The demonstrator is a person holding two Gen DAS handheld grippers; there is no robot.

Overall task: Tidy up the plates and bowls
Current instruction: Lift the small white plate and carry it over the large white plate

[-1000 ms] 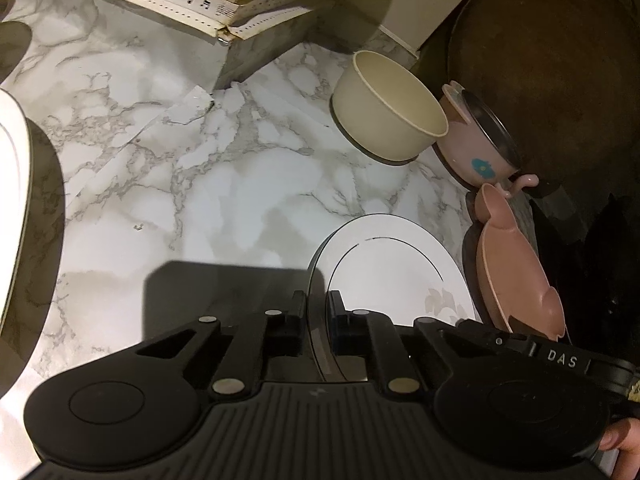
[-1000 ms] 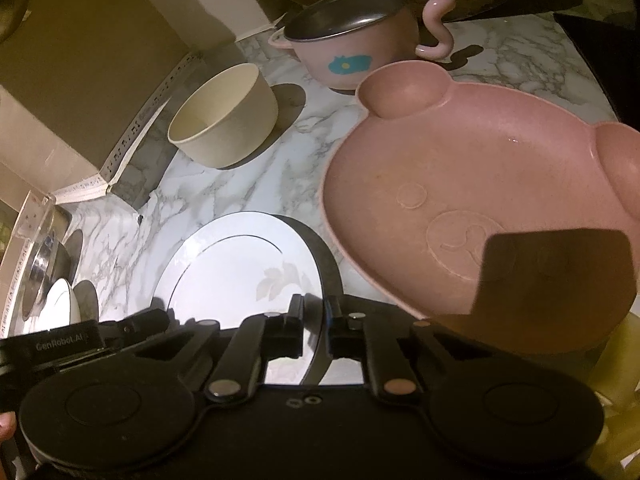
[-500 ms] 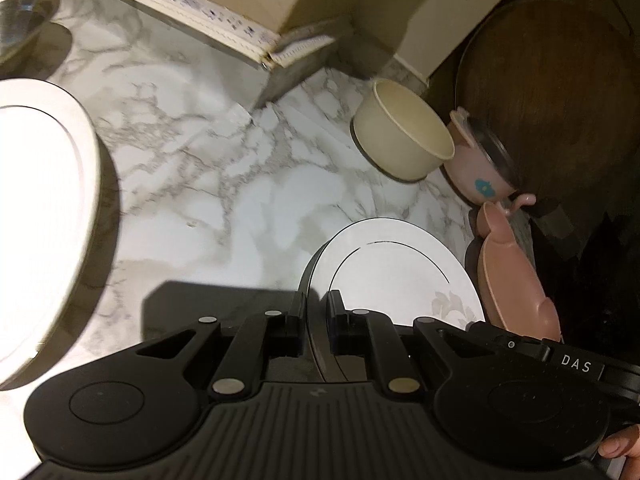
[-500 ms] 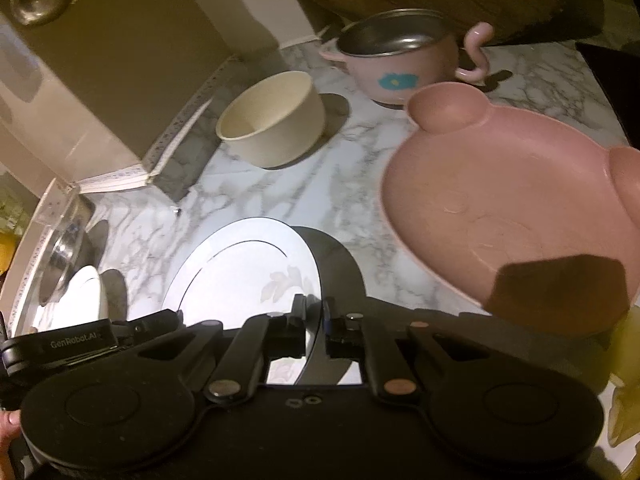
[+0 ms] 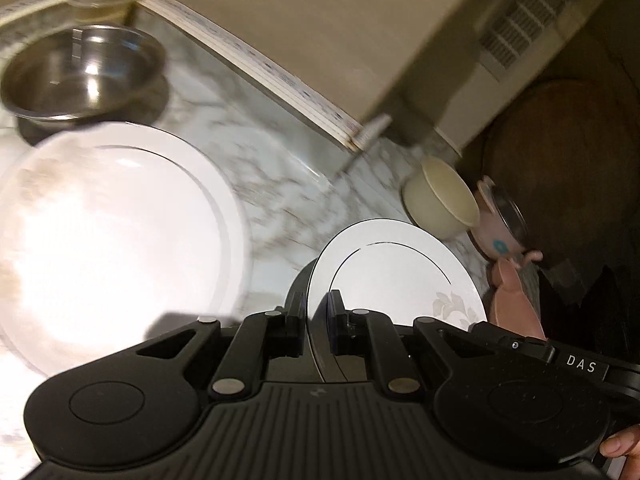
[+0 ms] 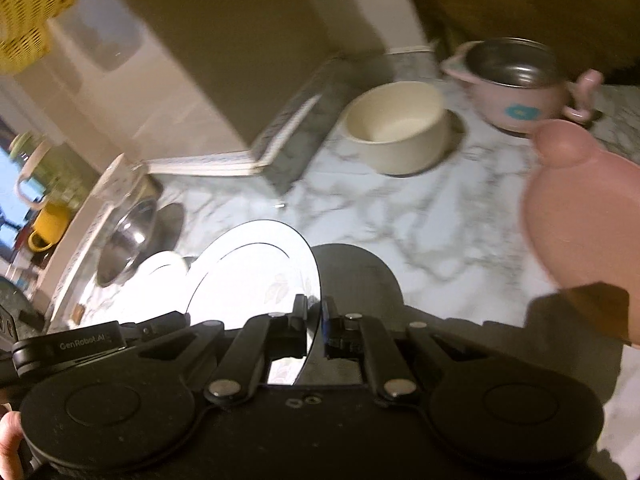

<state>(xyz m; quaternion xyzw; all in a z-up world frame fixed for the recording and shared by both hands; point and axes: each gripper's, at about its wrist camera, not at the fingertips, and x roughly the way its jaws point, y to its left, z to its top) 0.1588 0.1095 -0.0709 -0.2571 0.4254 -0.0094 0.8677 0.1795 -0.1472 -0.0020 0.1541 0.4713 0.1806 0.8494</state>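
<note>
White marble-look bench (image 5: pixel 280 184) with dishes spread all over it. Both grippers are clamped on the same small white plate (image 5: pixel 396 276): the left gripper (image 5: pixel 316 320) has its jaws closed on the plate's near rim, and the right gripper (image 6: pixel 316 320) pinches the rim from the other side, so the plate is held up off the bench, tilted on edge between the two. You can see a faint leaf print on the plate in both wrist views. Just left of it, in the left wrist view, sits a bigger white plate (image 5: pixel 112 232), flat on the bench and pretty blown out by the light, with a steel bowl (image 5: pixel 80 72) behind it. Farther back on the right there's a cream bowl (image 6: pixel 396 132), and right beside that a pink cup (image 6: pixel 520 92) with a steel lining and a blue flower on it. A pink bear-shaped plate (image 6: pixel 584 220) lies near the cup at the right edge. A yellow mug (image 6: pixel 46 226) is way off to the left, a bit blurry.
</note>
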